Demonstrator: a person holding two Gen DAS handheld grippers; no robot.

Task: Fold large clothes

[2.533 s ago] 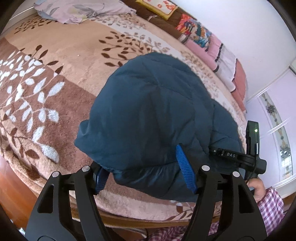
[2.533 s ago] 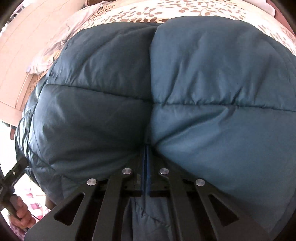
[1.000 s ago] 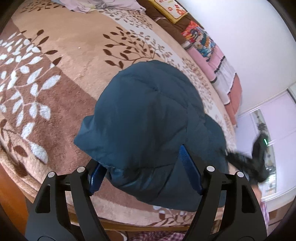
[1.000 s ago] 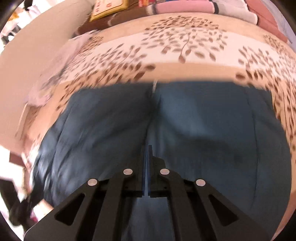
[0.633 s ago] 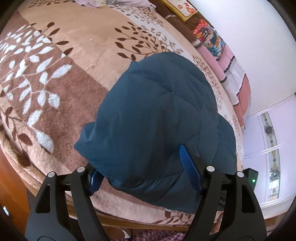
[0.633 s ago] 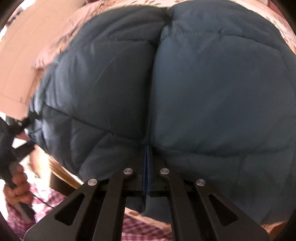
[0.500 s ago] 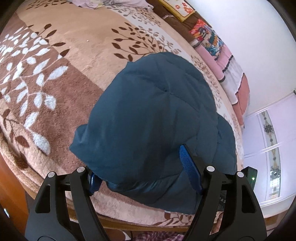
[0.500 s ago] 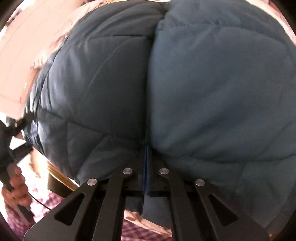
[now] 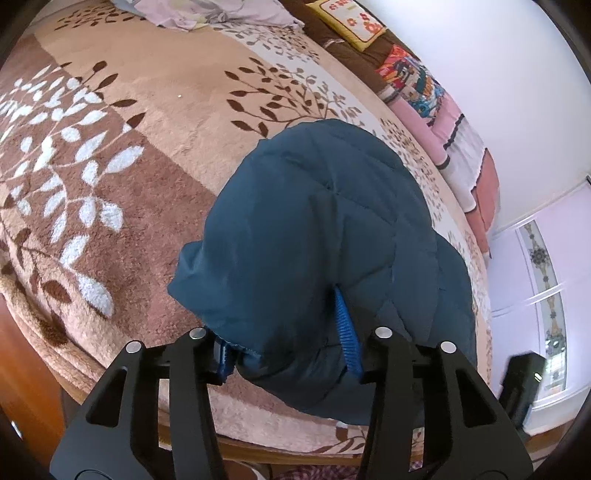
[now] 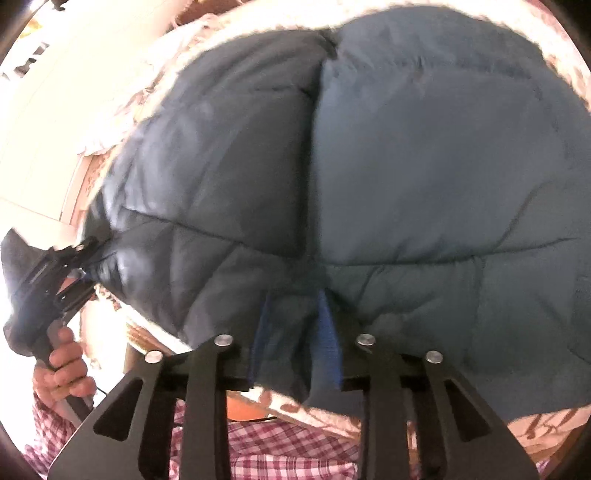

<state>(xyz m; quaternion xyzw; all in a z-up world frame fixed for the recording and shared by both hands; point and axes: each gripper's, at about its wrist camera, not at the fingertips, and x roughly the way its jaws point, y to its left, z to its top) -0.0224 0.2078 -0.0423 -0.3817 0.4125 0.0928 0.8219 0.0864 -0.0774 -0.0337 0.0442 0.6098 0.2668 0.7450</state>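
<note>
A dark blue quilted jacket [image 9: 325, 236] lies folded in a puffy heap near the front edge of the bed [image 9: 110, 155]. My left gripper [image 9: 280, 325] straddles its near hem. The jaws are closing, and both blue pads [image 9: 345, 332] press into the padding. In the right wrist view the jacket [image 10: 406, 147] fills the frame. My right gripper [image 10: 295, 306] sits at its near edge with the jaws opening. A fold of fabric still hangs between the parted pads [image 10: 327, 343]. The left gripper [image 10: 48, 280] shows at that view's left edge, held by a hand [image 10: 59, 373].
A brown and cream leaf-patterned blanket [image 9: 74, 184] covers the bed. Pillows and folded bedding [image 9: 424, 96] line the far wall, and a lilac cloth [image 9: 207, 11] lies at the far end. The wooden bed frame [image 9: 33, 369] and a plaid-clothed person [image 10: 288, 443] are close below.
The right jaws, shut a second ago, have parted around the jacket fold, and that gripper has sunk toward the bed's near edge. The left jaws have narrowed onto the hem.
</note>
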